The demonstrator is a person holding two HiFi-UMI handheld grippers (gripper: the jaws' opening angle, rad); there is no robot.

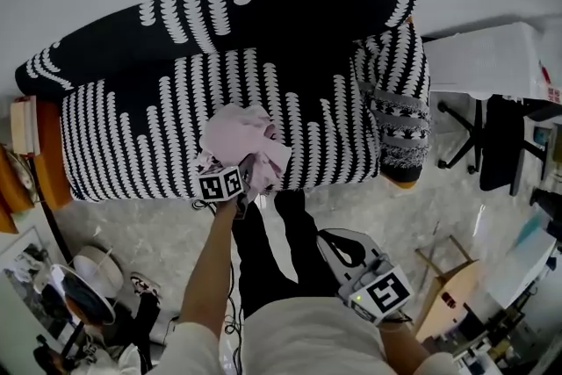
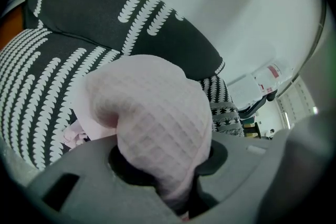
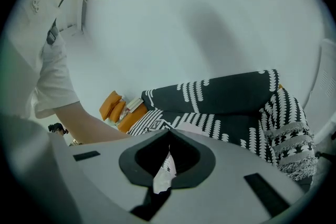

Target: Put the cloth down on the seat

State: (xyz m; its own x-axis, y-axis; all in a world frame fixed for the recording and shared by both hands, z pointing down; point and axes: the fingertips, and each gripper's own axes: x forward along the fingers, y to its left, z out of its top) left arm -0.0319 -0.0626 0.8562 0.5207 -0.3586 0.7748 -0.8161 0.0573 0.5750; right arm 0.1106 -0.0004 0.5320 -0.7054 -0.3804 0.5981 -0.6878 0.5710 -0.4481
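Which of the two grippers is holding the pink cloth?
The left gripper: its jaws clamp the pink cloth over the sofa seat; the right gripper hangs back, empty.

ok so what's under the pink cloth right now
The patterned sofa seat lies under the pink cloth, which the left hand-held gripper clamps. Whether they touch is hidden by the cloth.

Patterned seat bare left and right of the pink cloth bunched over its near middle edge, backrest walling the far side, fringed throw heaped on the right arm, books on the orange left arm, open floor near right
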